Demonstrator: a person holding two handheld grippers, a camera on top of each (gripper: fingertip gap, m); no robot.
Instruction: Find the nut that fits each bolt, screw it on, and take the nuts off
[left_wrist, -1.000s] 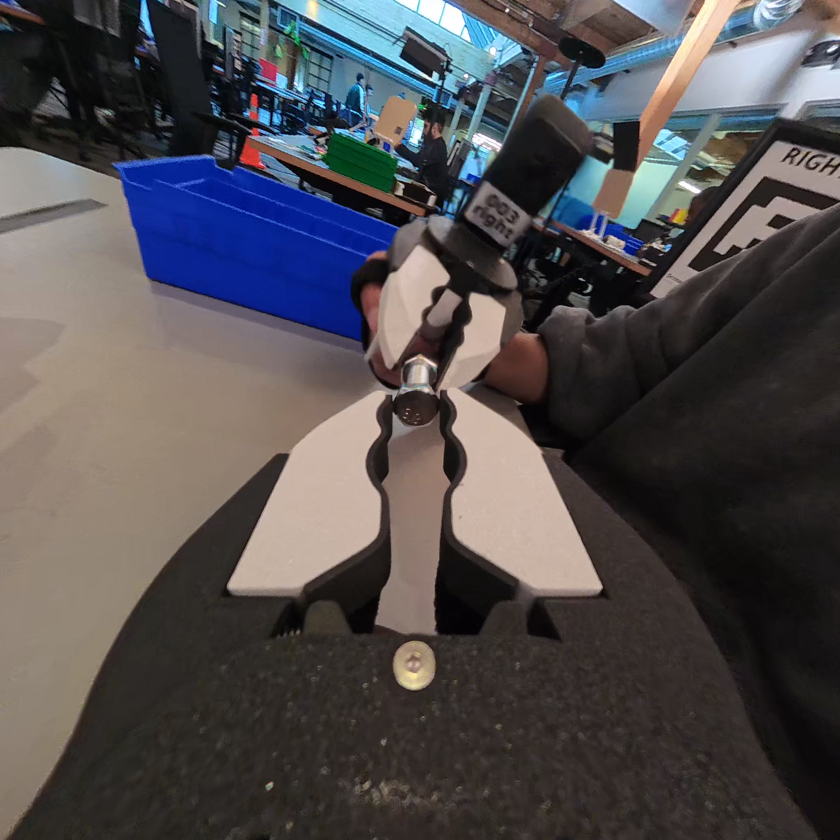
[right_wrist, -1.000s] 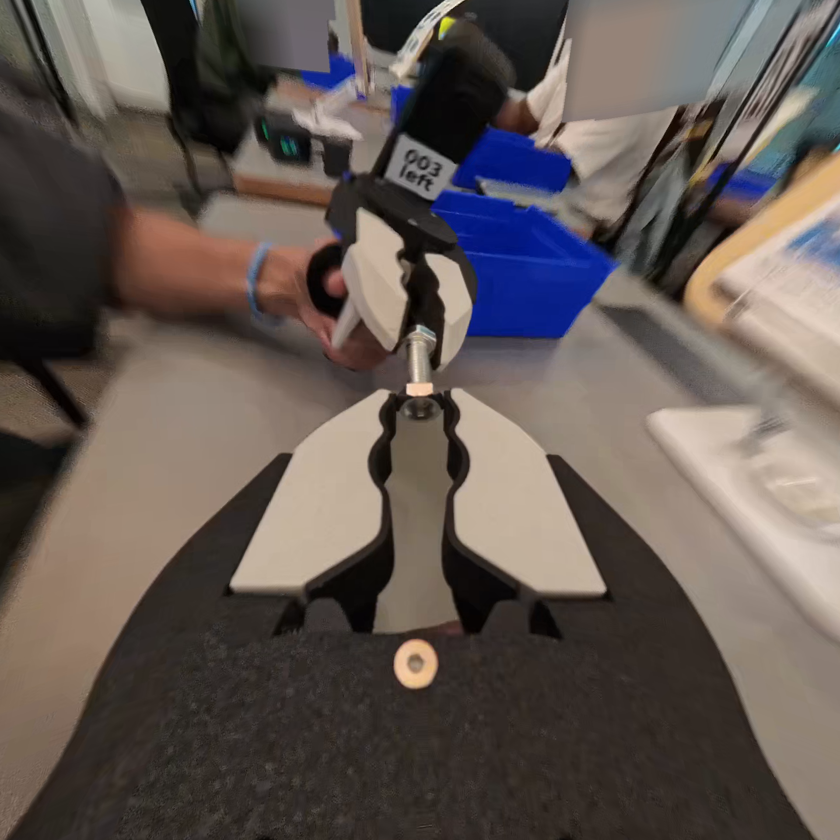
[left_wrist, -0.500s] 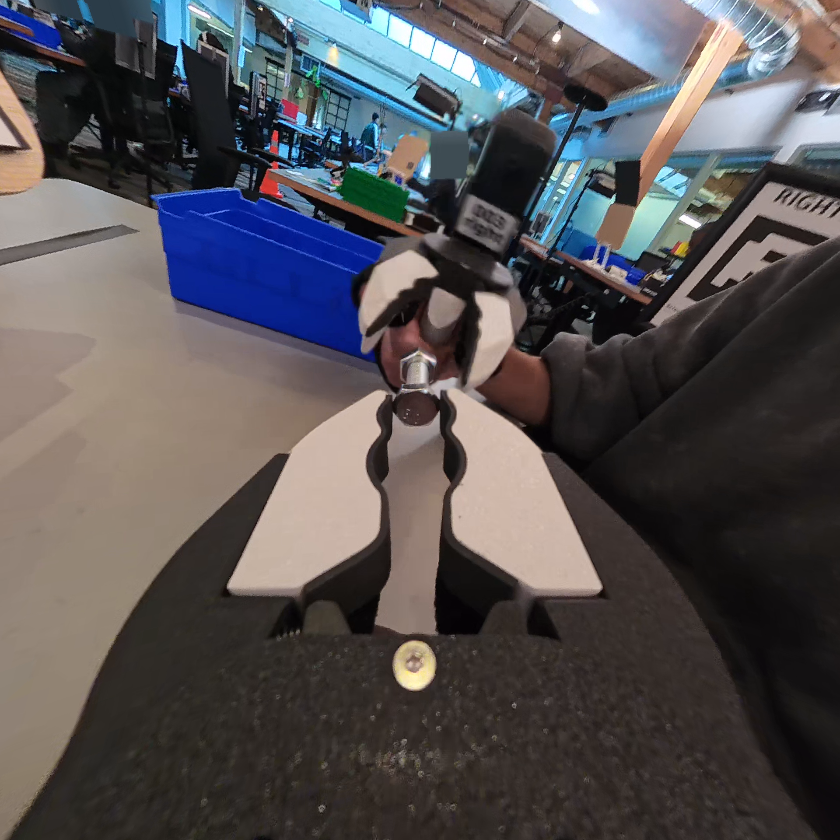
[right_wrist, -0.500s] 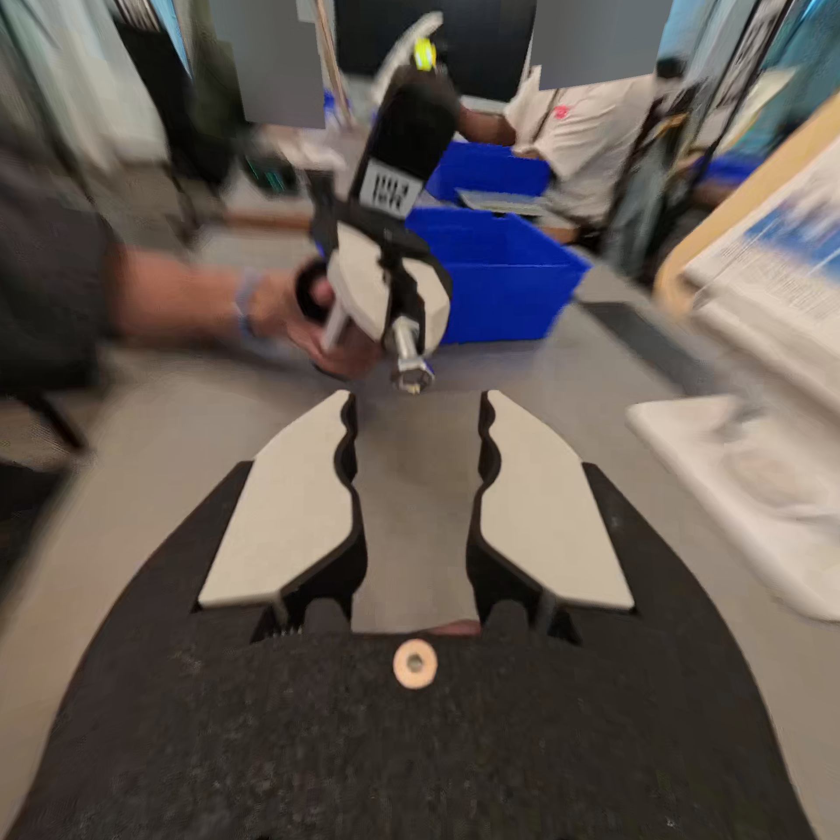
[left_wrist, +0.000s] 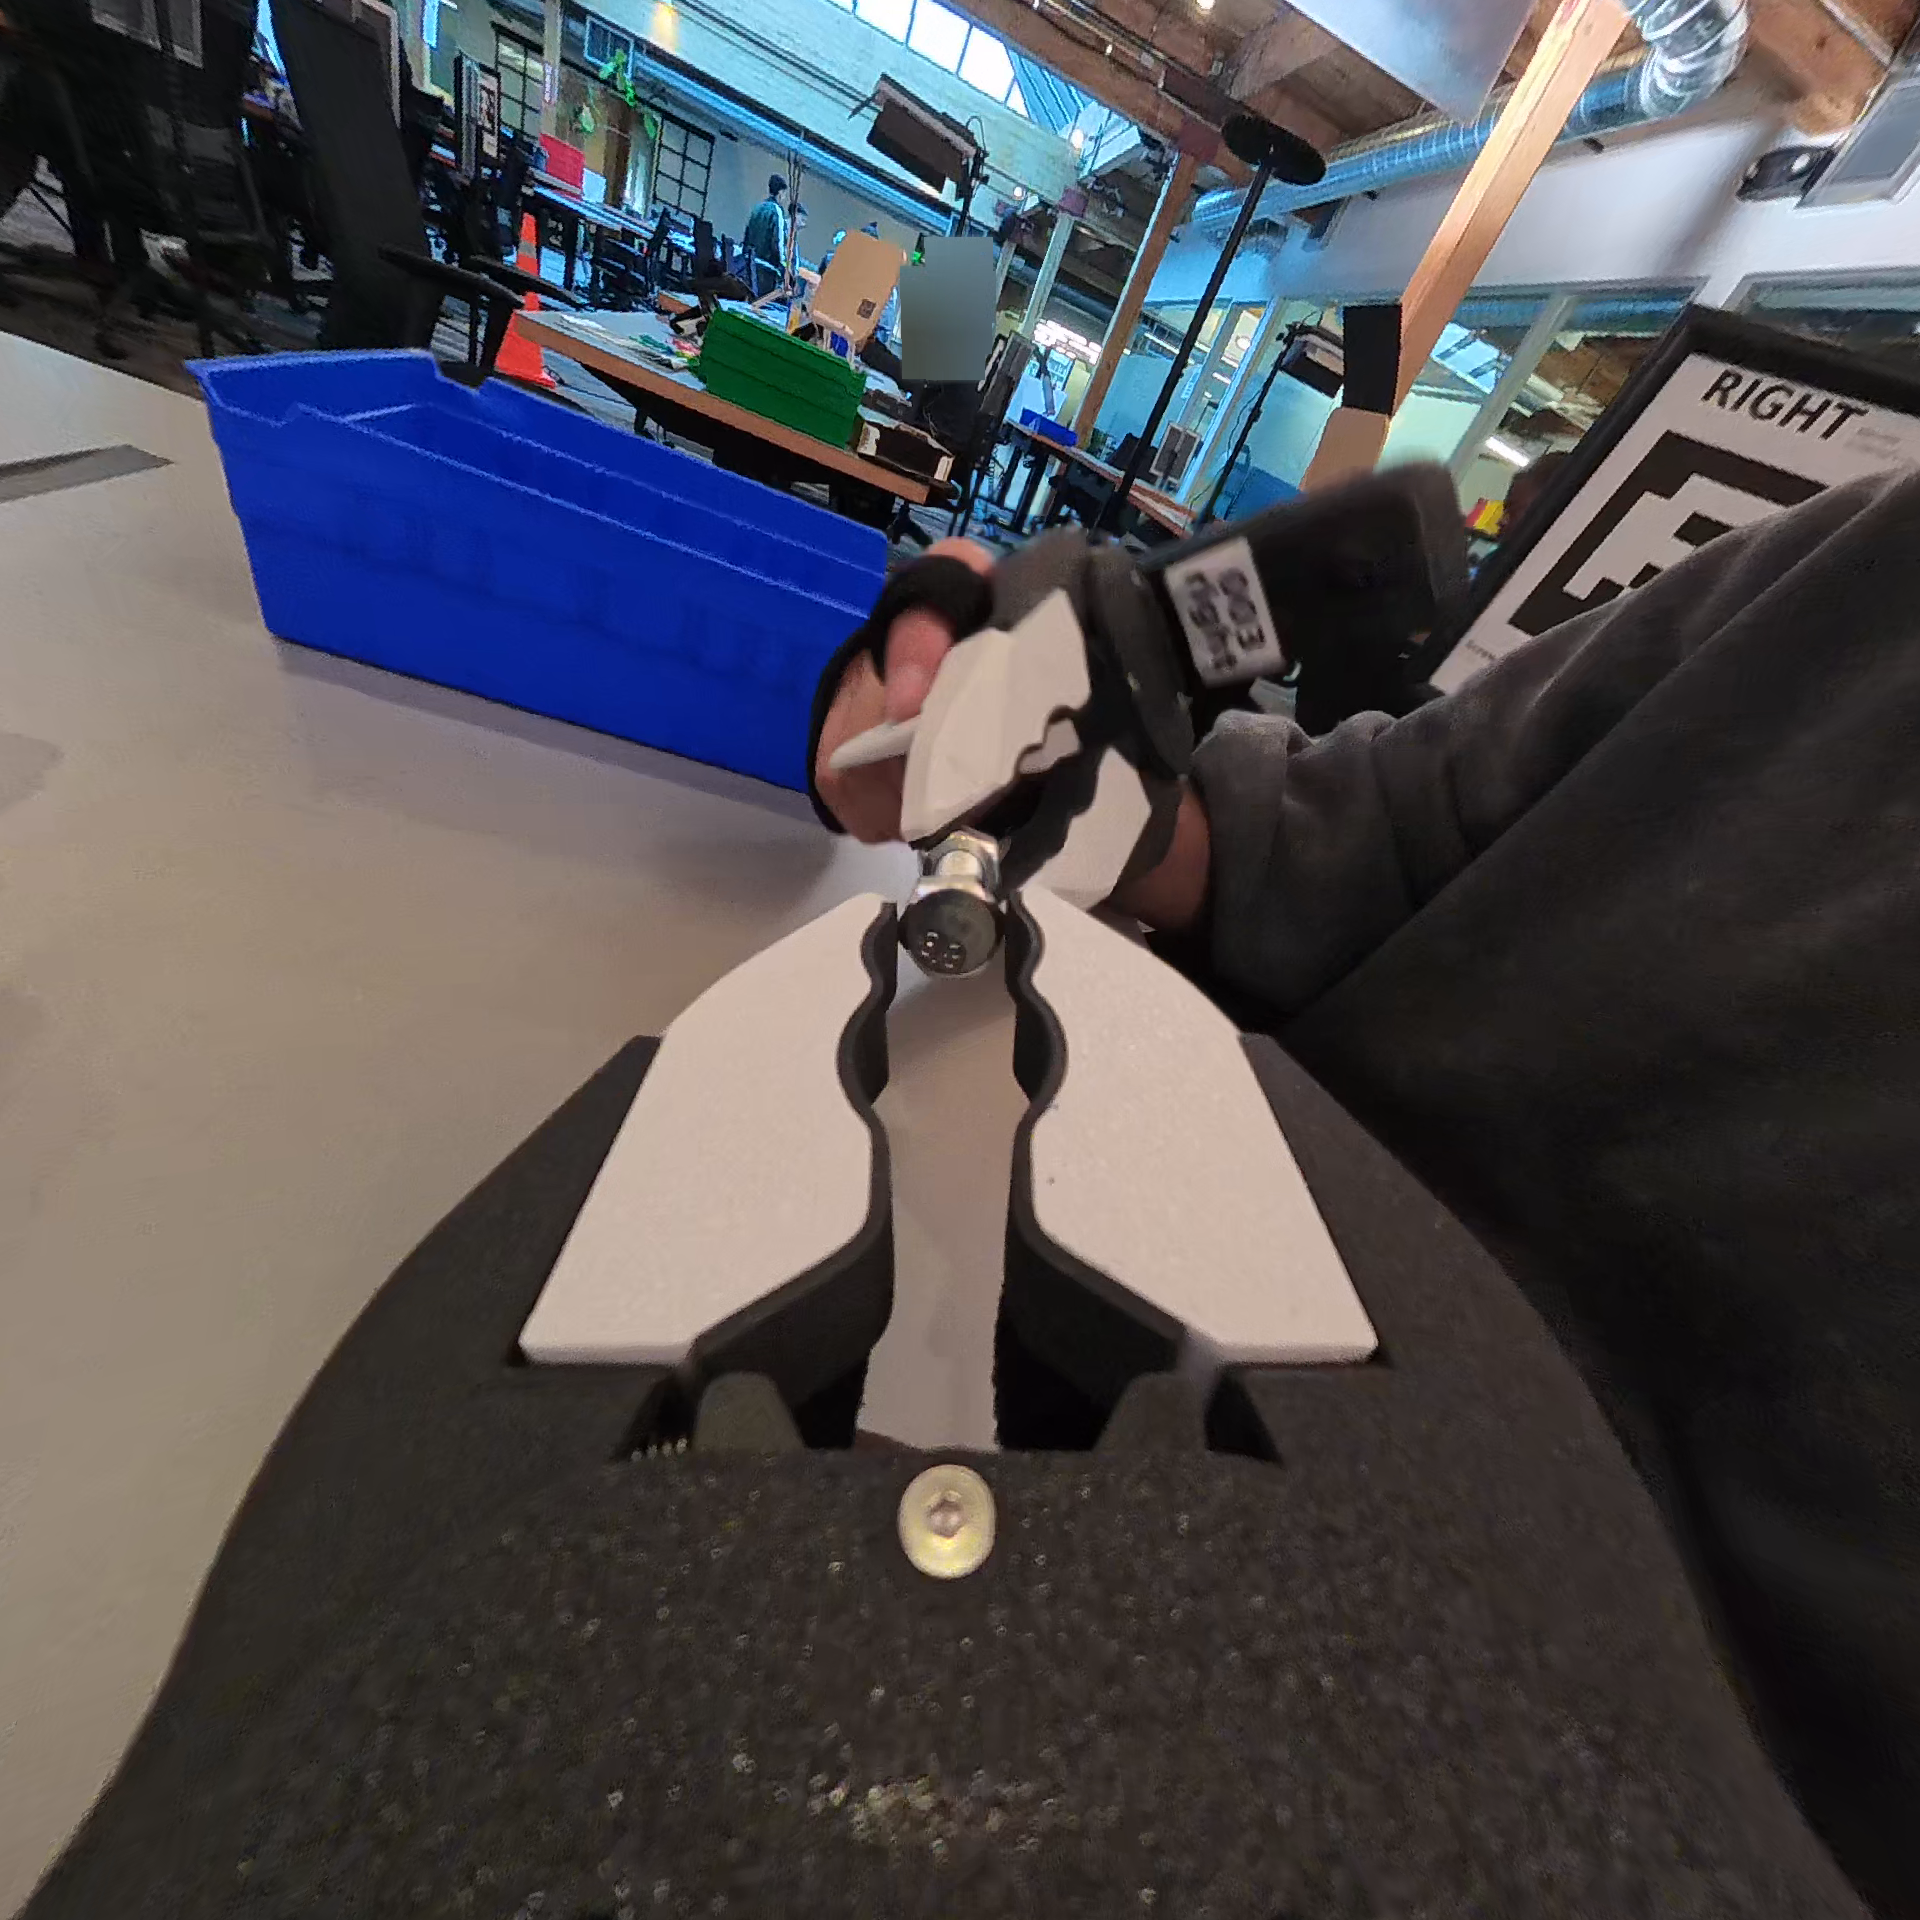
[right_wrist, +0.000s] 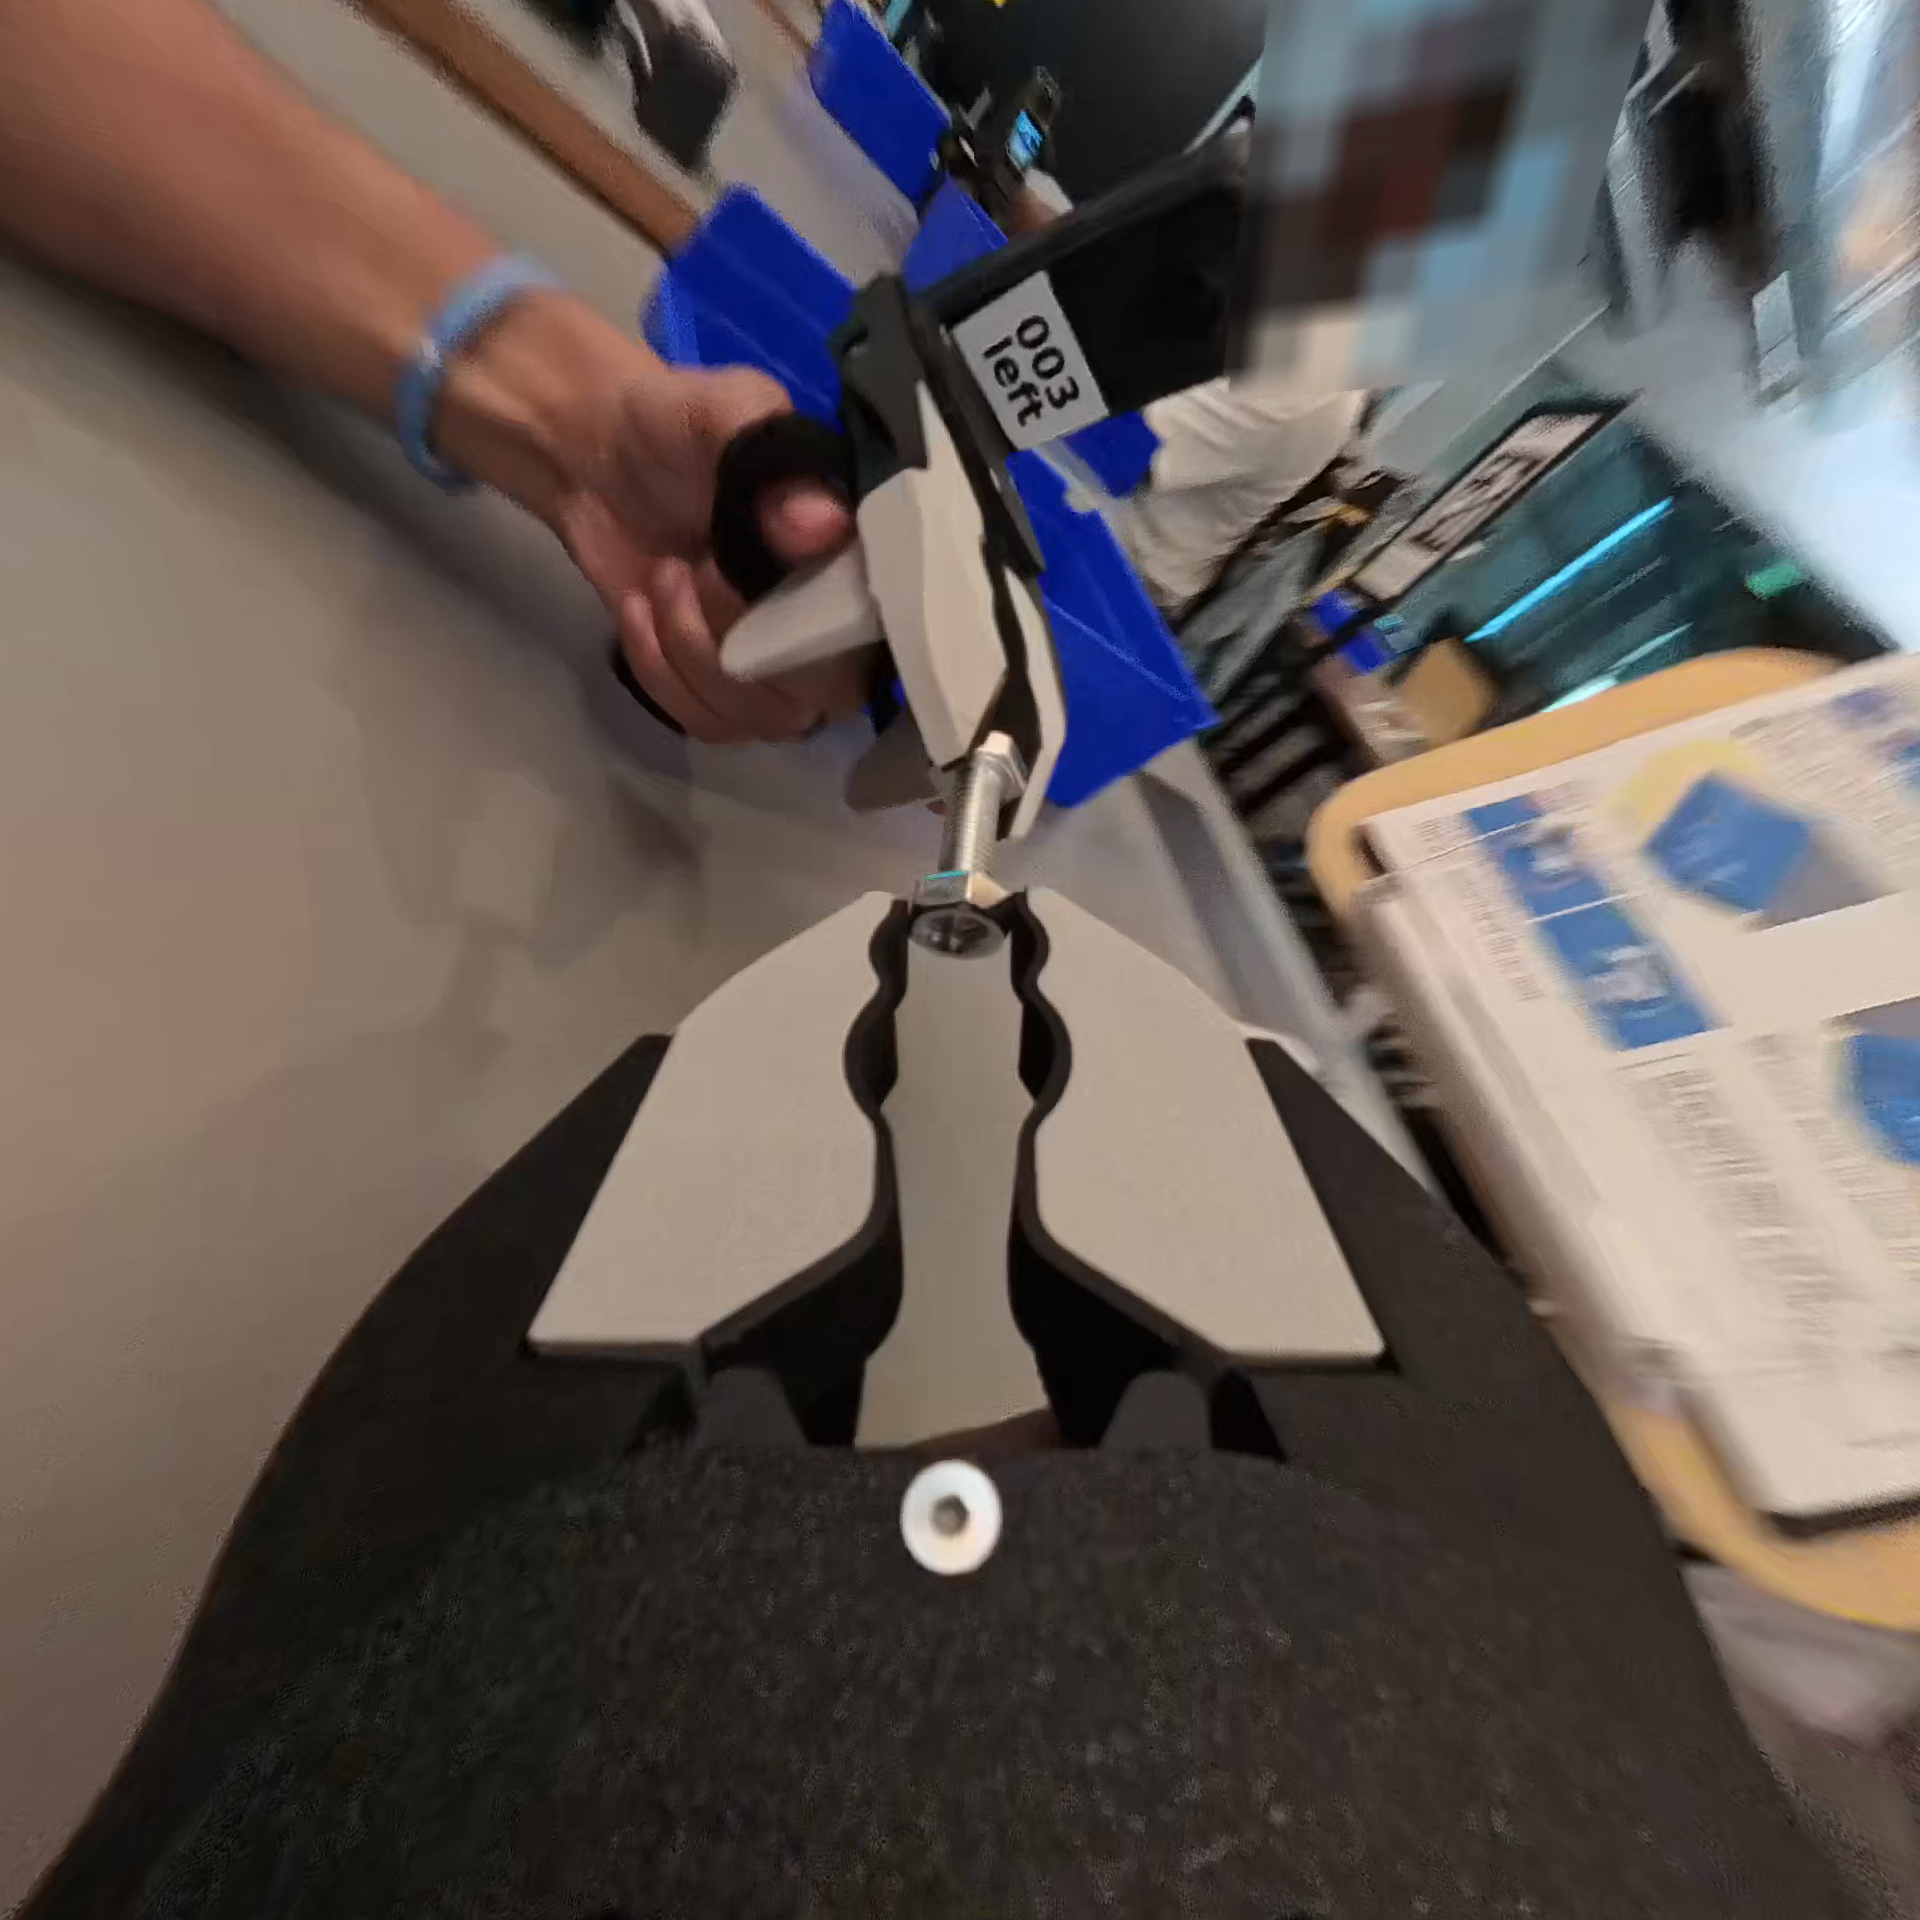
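My left gripper (left_wrist: 948, 920) is shut on the head of a silver bolt (left_wrist: 948, 943), held above the grey table. A silver nut (left_wrist: 964, 860) sits on the bolt's thread. My right gripper (right_wrist: 956, 916) is shut on that nut (right_wrist: 954, 894). In the right wrist view the bolt's threaded shaft (right_wrist: 971, 821) runs from the nut up to the left gripper (right_wrist: 987, 774). In the left wrist view the right gripper (left_wrist: 977, 836) faces mine, rolled onto its side. The two grippers meet tip to tip.
A blue bin (left_wrist: 520, 551) stands on the grey table (left_wrist: 260, 935) behind the grippers; it also shows in the right wrist view (right_wrist: 1101, 644). A printed sheet on a wooden board (right_wrist: 1662, 1039) lies to the right. A dark sleeve (left_wrist: 1558, 883) fills the right side.
The right gripper opened and drew back from the nut half a second ago. It has shut on the nut again and rolled to one side. The left gripper kept hold of the bolt.
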